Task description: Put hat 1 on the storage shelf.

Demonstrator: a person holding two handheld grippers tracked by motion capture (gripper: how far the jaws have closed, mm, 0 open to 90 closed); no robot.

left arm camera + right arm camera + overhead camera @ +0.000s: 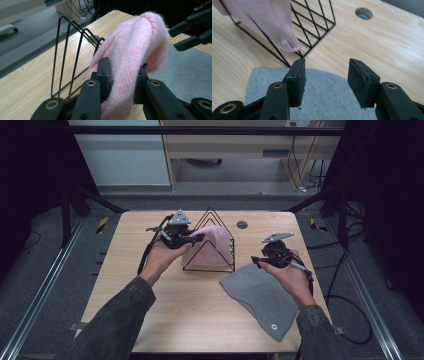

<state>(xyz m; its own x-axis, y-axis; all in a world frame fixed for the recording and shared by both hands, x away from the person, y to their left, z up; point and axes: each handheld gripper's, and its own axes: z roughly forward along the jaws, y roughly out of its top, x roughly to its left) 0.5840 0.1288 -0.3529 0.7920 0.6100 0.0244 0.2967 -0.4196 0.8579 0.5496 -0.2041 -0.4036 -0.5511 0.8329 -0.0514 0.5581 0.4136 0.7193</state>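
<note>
A pink knit hat [214,245] is draped over a black wire rack [210,268] at the middle of the wooden table [175,320]. My left gripper [197,239] is shut on the hat's near side; in the left gripper view the pads squeeze a fold of the pink knit [140,42] beside the rack's wire loops [65,17]. A grey hat [262,292] lies flat to the right of the rack. My right gripper [257,262] hovers over its upper edge, jaws open with nothing between them [327,72], above the grey fabric [324,100].
A round cable hole [242,224] sits in the table behind the rack. The table's right edge is close to the grey hat. Metal rails and cables run along the floor on both sides. The other gripper [192,27] shows at the upper right of the left gripper view.
</note>
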